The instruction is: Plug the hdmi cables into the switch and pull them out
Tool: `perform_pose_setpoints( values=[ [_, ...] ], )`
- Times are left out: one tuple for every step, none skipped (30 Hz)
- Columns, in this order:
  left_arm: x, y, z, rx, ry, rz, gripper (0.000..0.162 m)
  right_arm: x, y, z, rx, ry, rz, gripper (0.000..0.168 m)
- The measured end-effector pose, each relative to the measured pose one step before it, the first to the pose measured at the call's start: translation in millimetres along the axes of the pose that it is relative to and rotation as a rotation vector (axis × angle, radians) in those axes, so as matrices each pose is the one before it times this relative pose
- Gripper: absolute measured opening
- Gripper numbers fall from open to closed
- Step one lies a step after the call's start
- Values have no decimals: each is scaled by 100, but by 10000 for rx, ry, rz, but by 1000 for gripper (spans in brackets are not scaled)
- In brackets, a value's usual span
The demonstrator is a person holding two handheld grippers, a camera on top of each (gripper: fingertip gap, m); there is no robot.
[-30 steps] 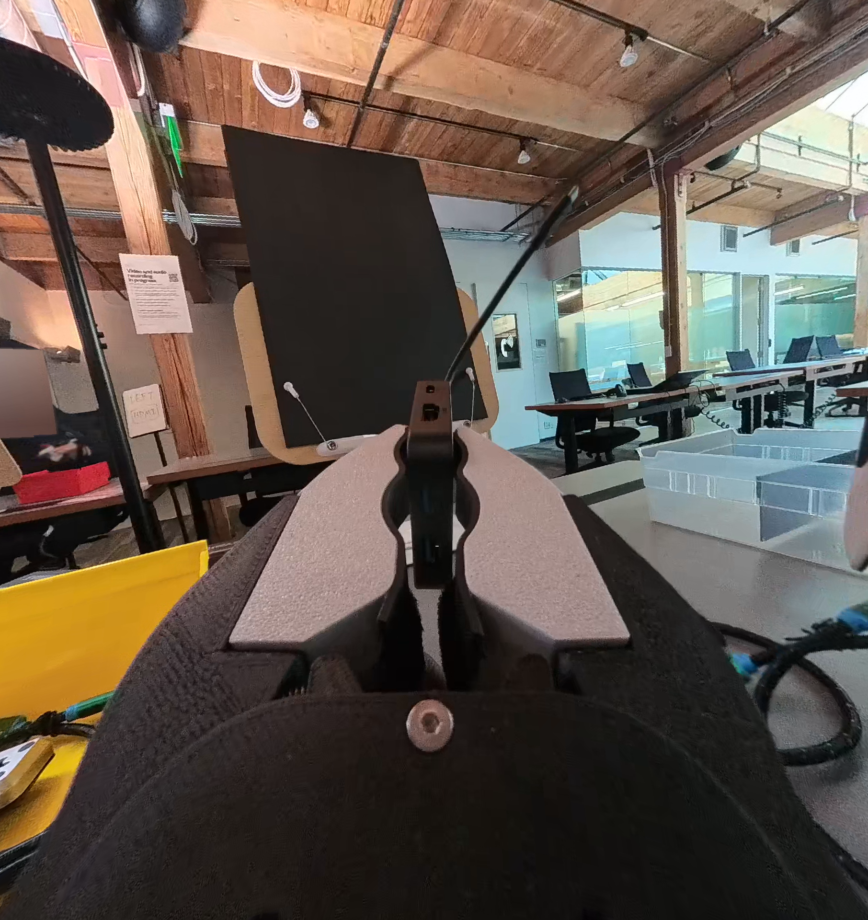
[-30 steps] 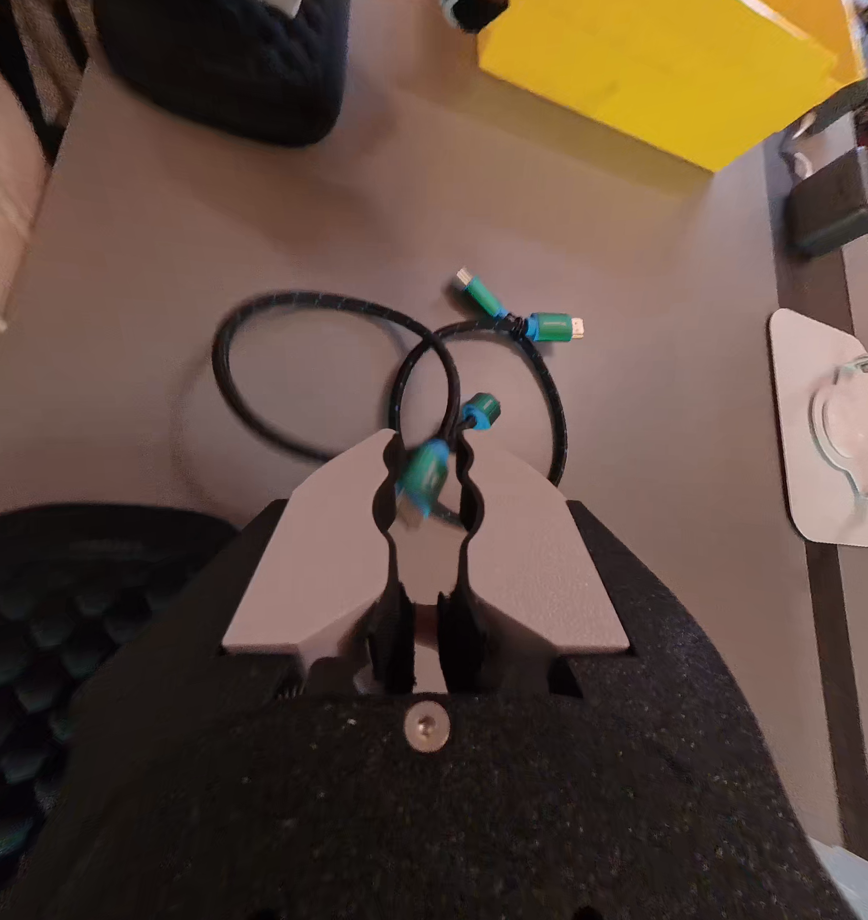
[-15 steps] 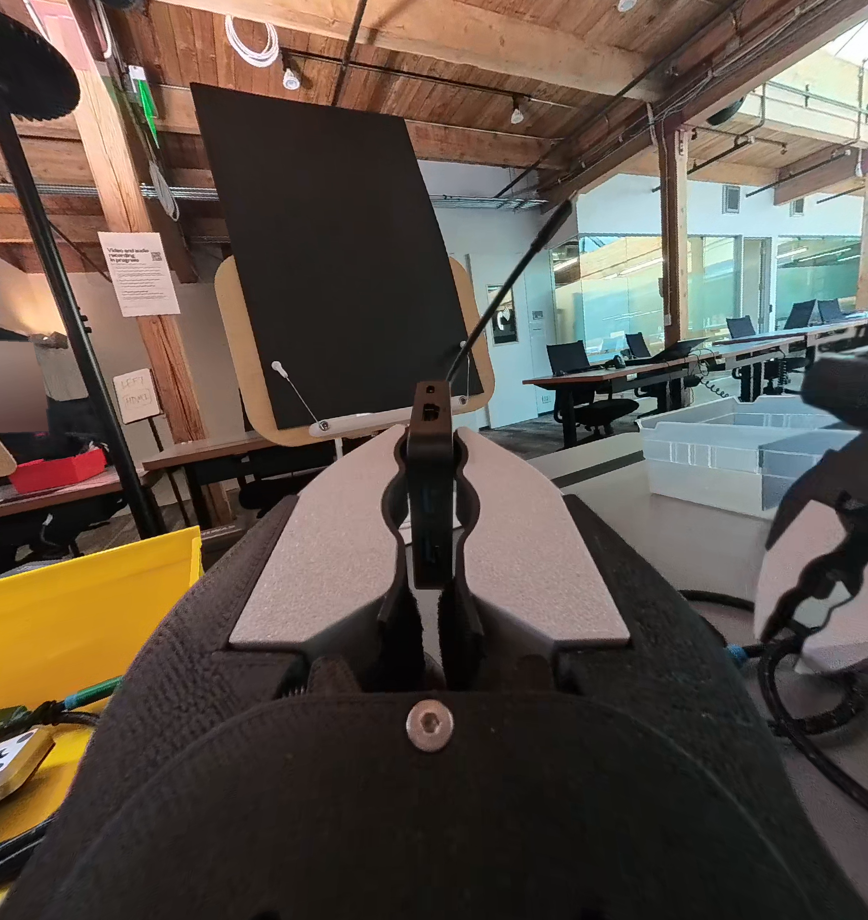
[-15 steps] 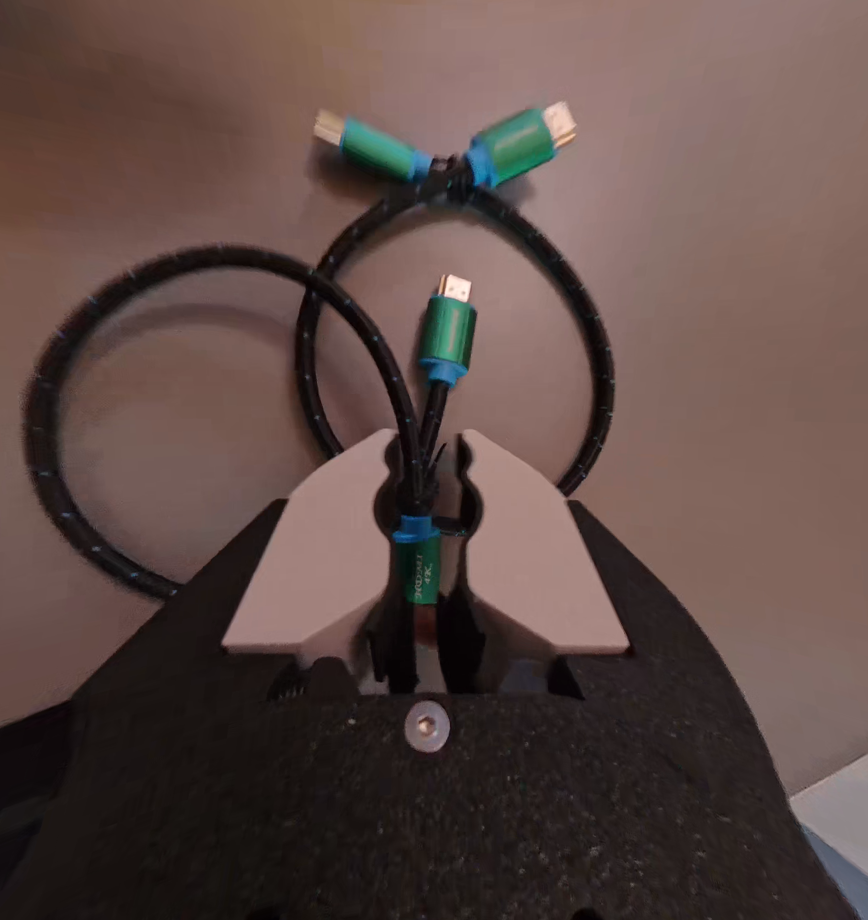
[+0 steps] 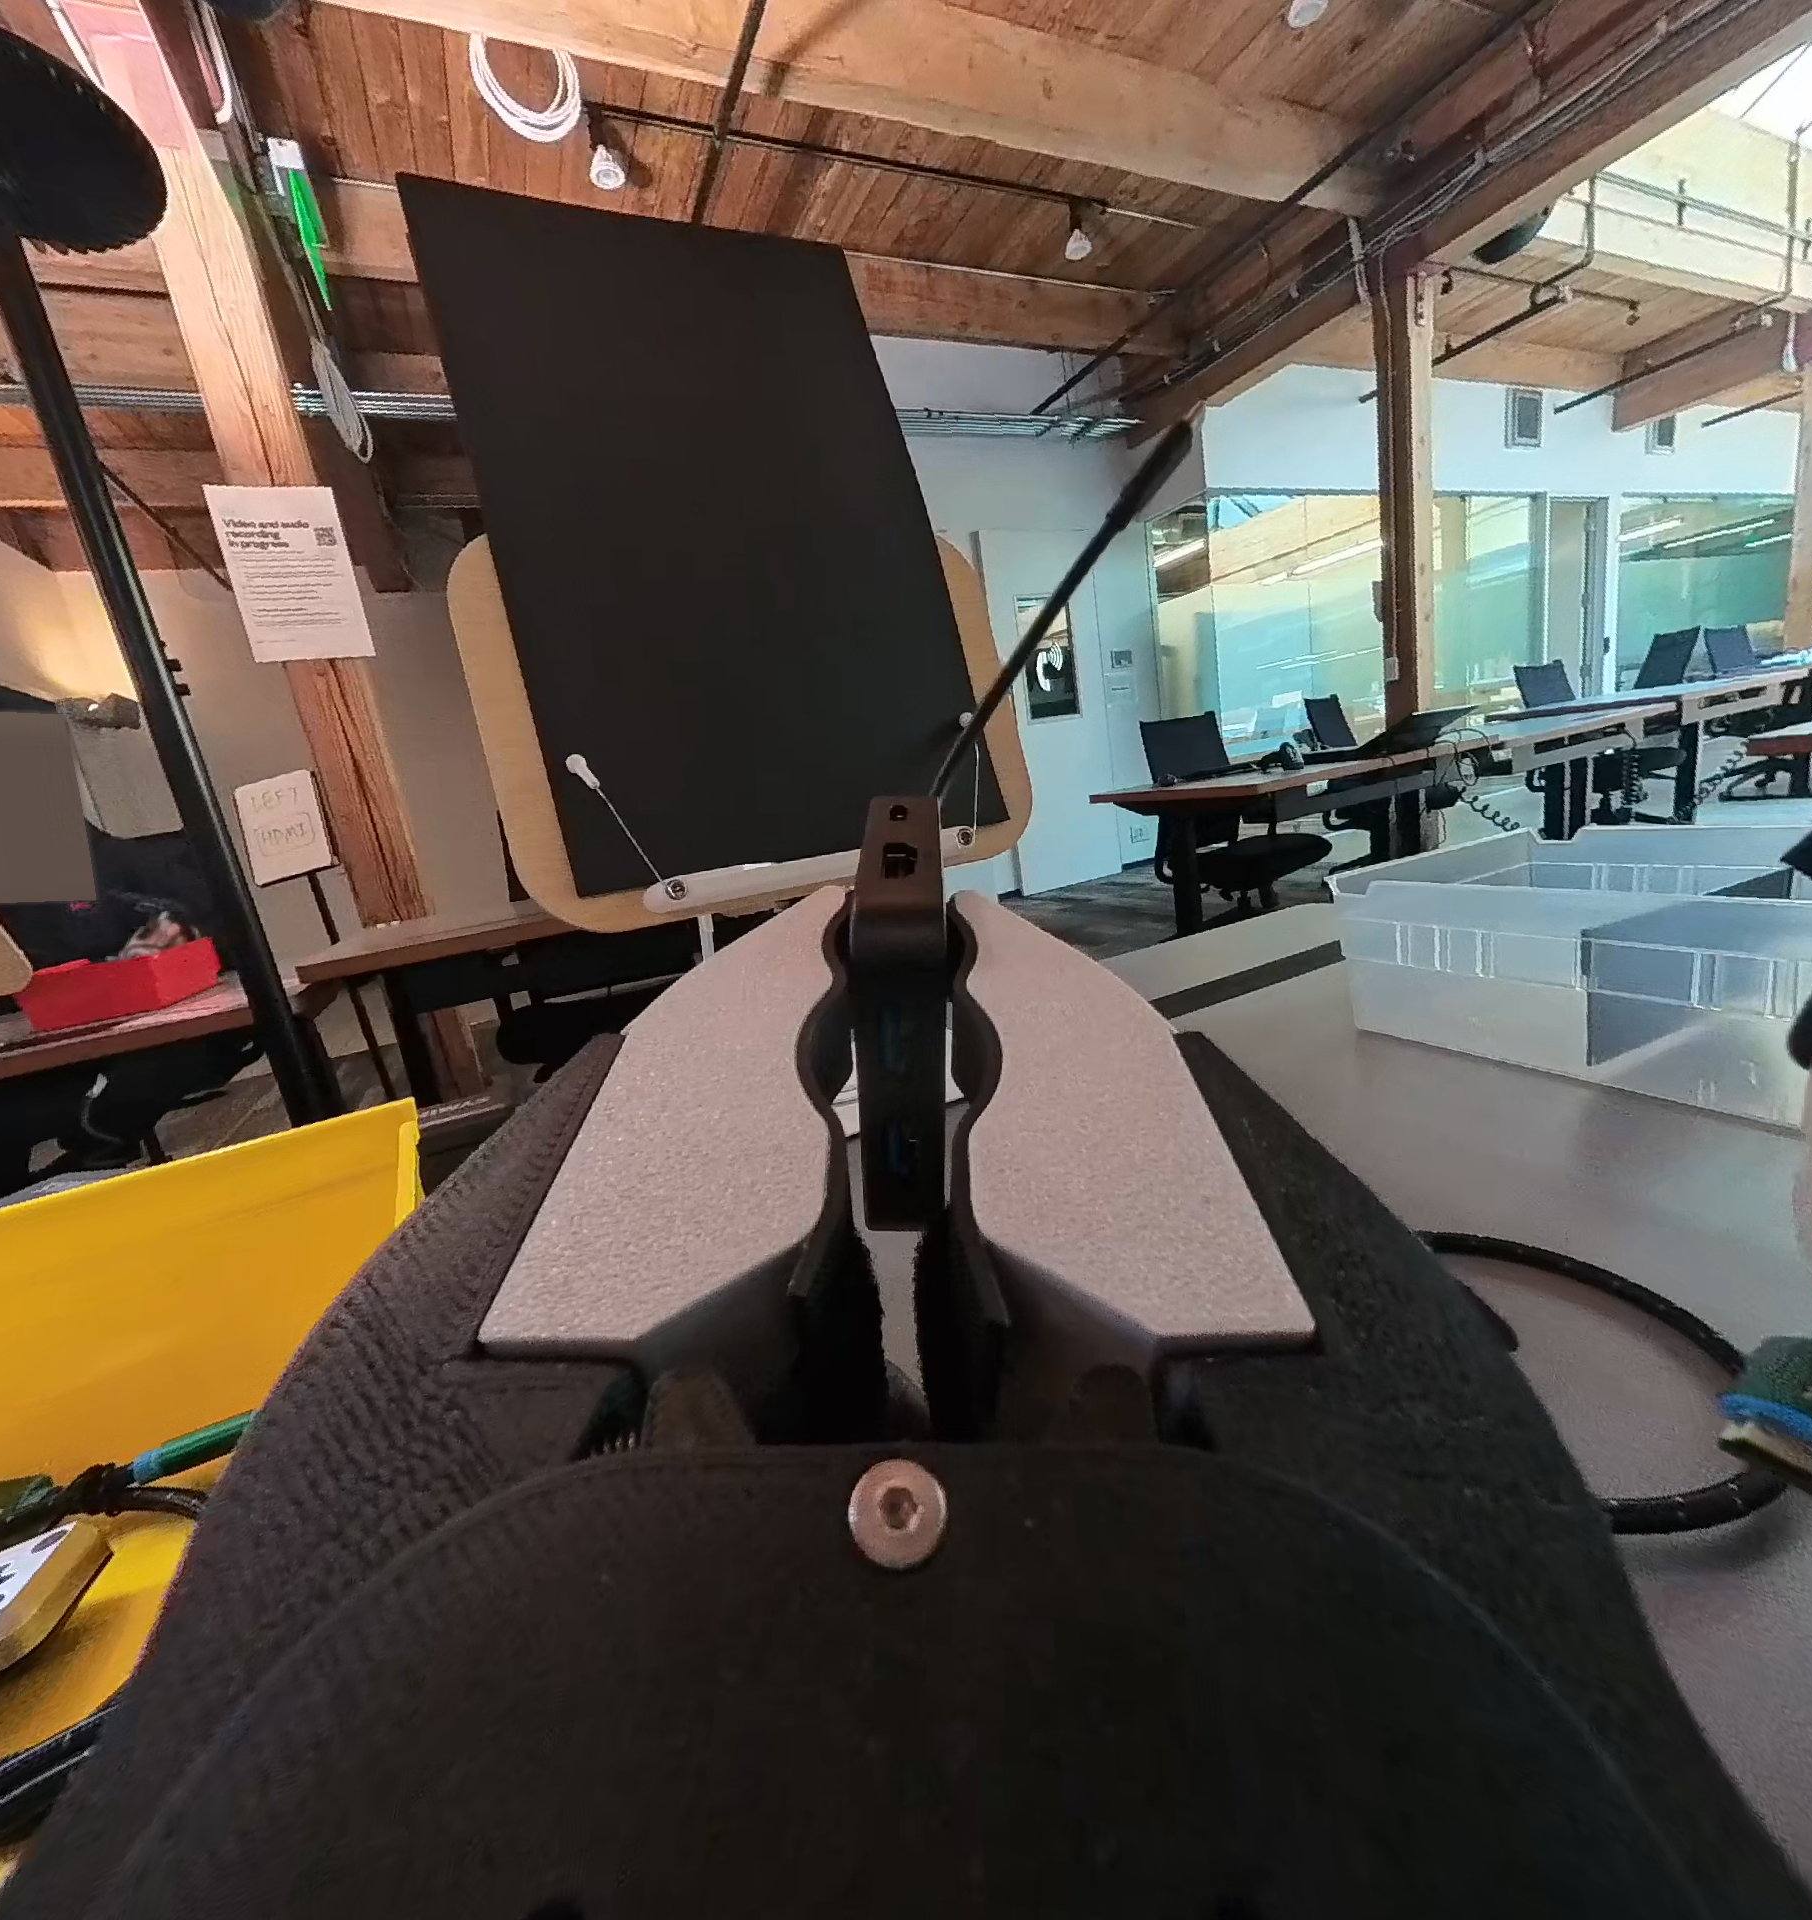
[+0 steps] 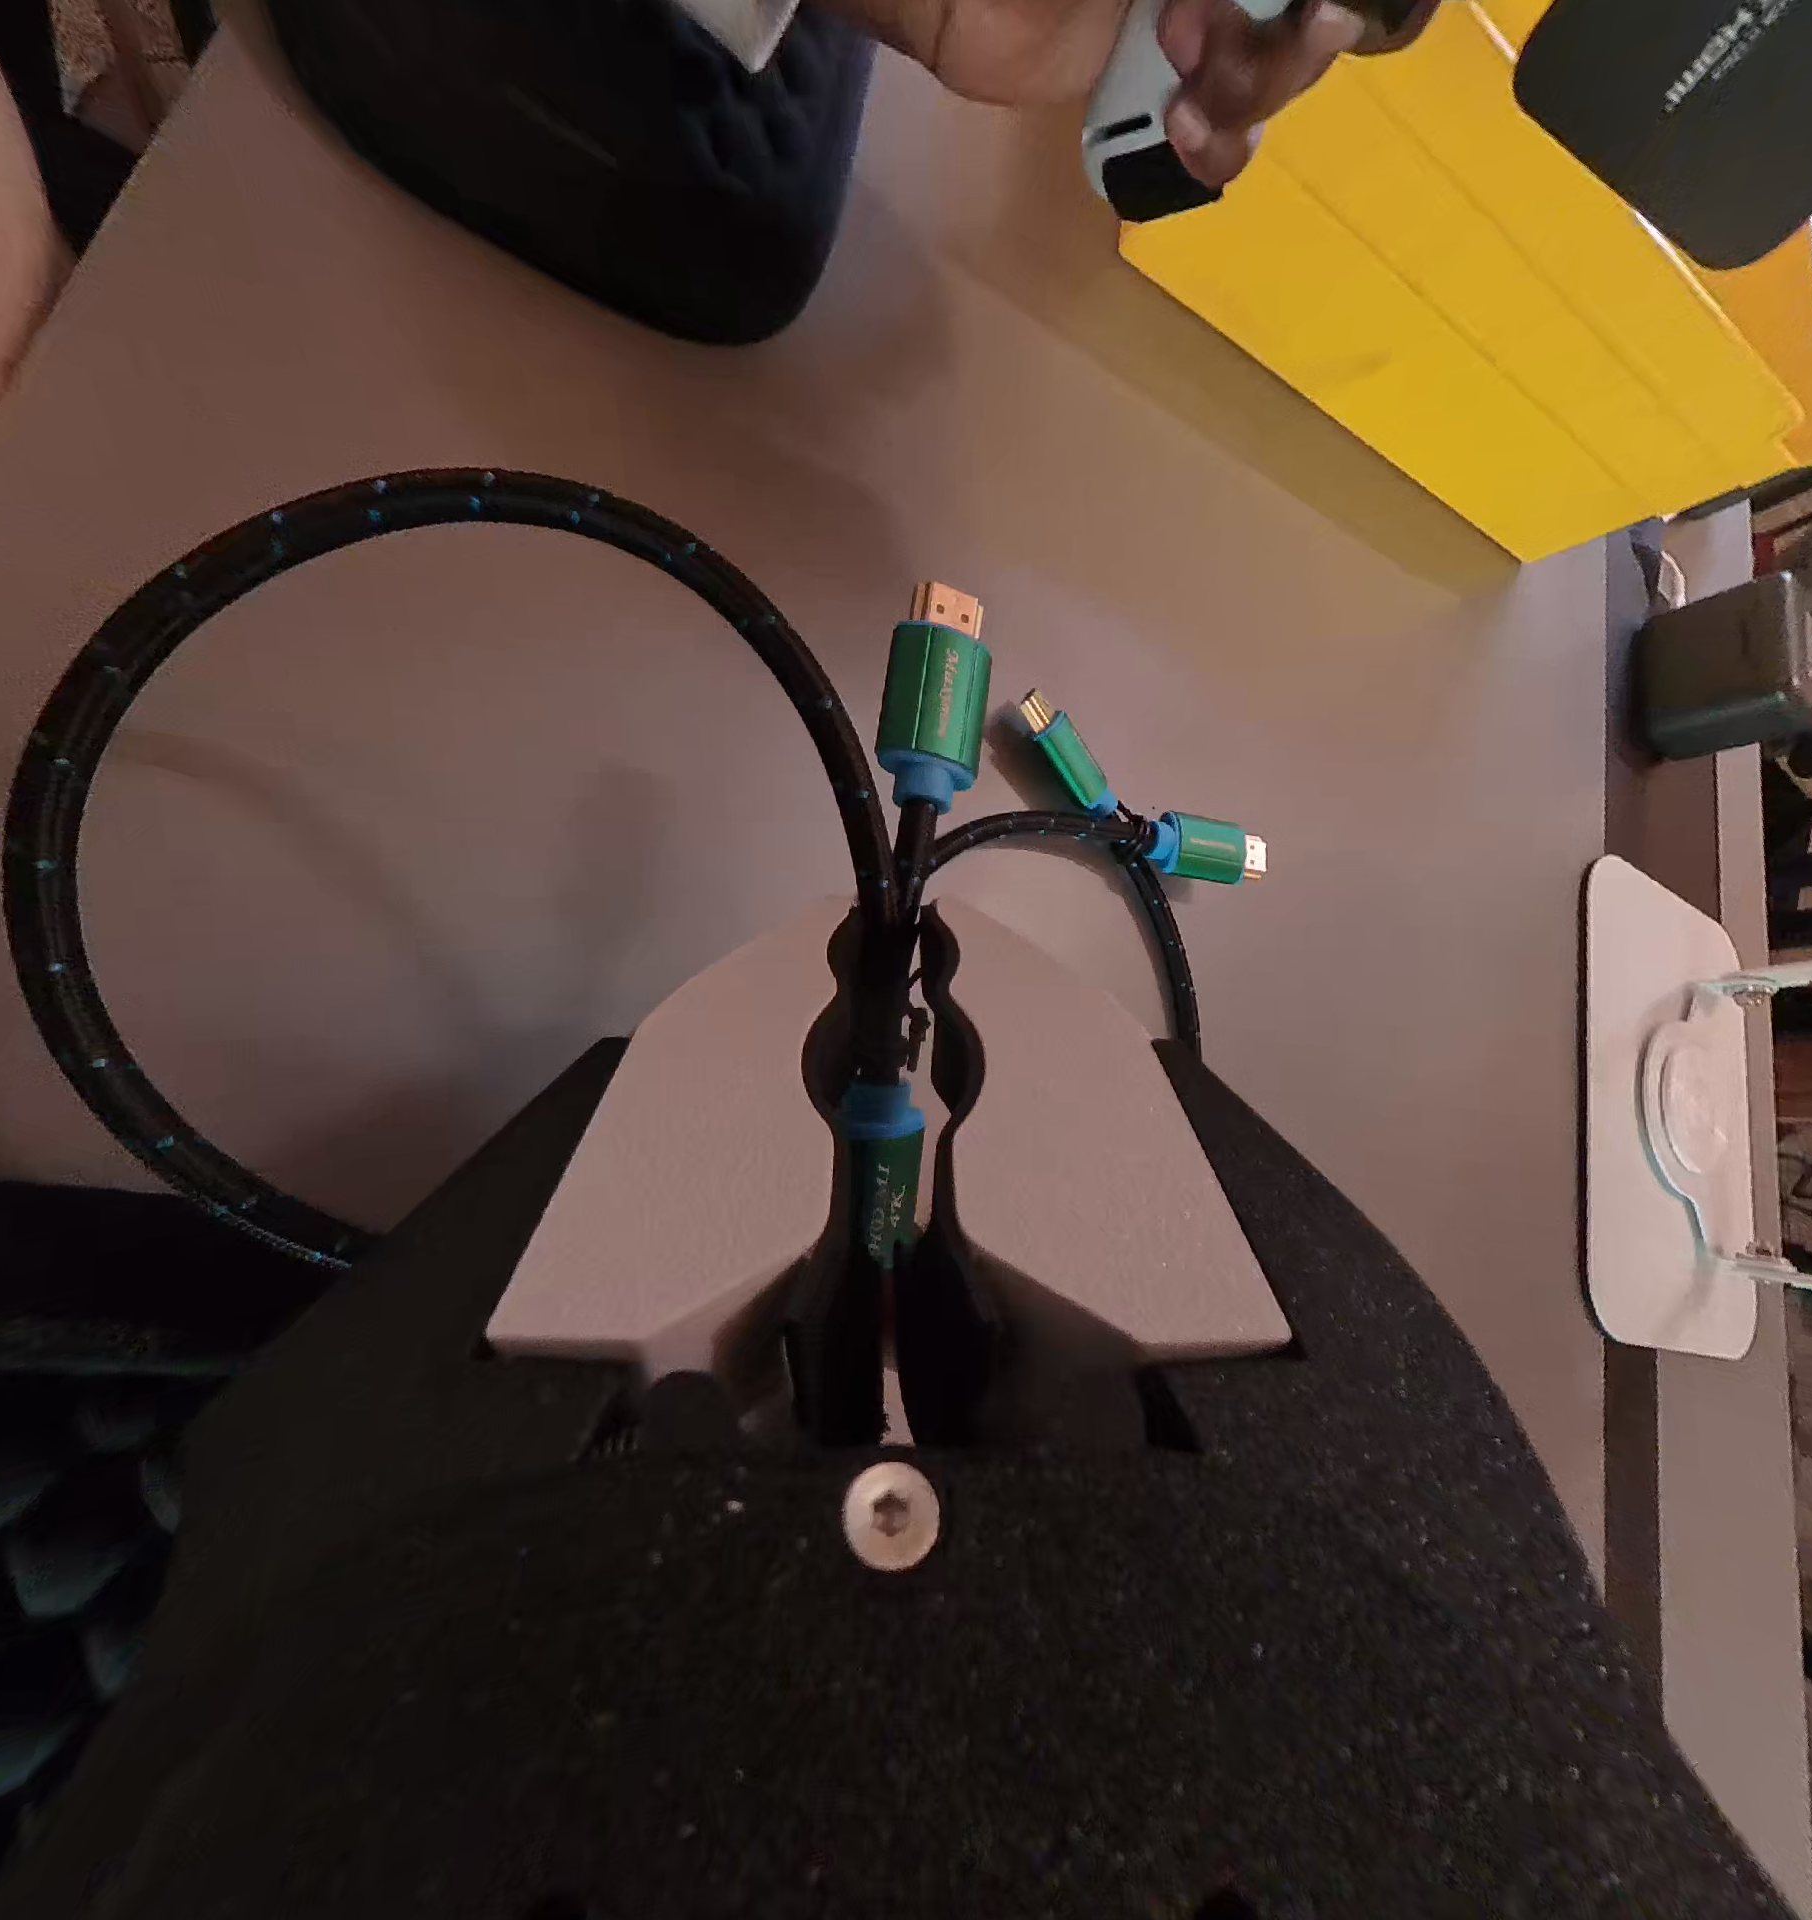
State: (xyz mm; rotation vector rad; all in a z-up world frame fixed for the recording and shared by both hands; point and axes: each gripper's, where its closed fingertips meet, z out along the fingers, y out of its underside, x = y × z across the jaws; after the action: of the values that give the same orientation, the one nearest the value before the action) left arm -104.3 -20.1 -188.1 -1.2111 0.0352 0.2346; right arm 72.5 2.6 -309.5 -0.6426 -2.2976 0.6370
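While both tools are loaded: the relation is set by plug and port.
Left gripper [image 5: 899,1049]: clamped on the upright switch [image 5: 897,997].
Right gripper [image 6: 894,1049]: closed on an hdmi cable [image 6: 874,1174], plug end pointing back toward the wrist, above the table [image 6: 1349,644].
Alignment: judged still needed, plug axis to port.

A timber ceiling [image 5: 985,62] on wooden posts [image 5: 258,436] spans an open office: long desks [image 5: 1401,774] with dark chairs [image 5: 1193,769], glass partitions [image 5: 1297,613] beyond (daylight brightens the upper right).
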Motion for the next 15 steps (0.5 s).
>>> perform_pose_setpoints(
  values=[
    [16, 8, 5, -5, 9, 11, 14, 243, 74, -95, 27, 161, 162, 10],
    [20, 8, 2, -1, 0, 19, 14, 231, 71, -162, 2, 172, 135, 10],
    [4, -1, 8, 0, -3, 19, 14, 93, 8, -185, 27, 95, 85, 10],
    [7, 11, 5, -6, 5, 2, 14, 128, 32, -181, -4, 117, 71, 10],
    [26, 11, 14, -5, 7, -6, 14, 196, 151, -168, -93, 144, 61, 10],
    [14, -6, 1, 3, 7, 7, 14, 129, 152, -166, -101, 103, 16, 10],
    [32, -7, 9, 3, 9, 15, 14, 176, 171, -122, -101, 115, 30, 10],
    [15, 1, -5, -4, 4, 13, 14, 285, 285, -50, -164, 163, 91, 10],
    [10, -5, 6, -5, -4, 20, 14, 338, 390, 4, -219, 175, 95, 10],
    [14, -15, -11, 3, 0, 32, 14, 252, 359, 52, -194, 127, 39, 9],
    [28, -10, -3, 1, 10, 34, 14, 175, 249, 56, -120, 81, 3, 9],
    [25, 27, 3, -13, 10, 31, 14, 149, 86, 34, -32, 72, 13, 10],
    [35, 43, 14, -23, 8, 31, 14, 111, -50, -6, 45, 59, 36, 9],
    [30, 34, 19, -22, 13, 31, 14, 112, -103, -41, 72, 59, 49, 9],
    [55, 24, 9, -14, 14, 41, 14, 140, -101, -79, 68, 74, 56, 9]
  ],
)
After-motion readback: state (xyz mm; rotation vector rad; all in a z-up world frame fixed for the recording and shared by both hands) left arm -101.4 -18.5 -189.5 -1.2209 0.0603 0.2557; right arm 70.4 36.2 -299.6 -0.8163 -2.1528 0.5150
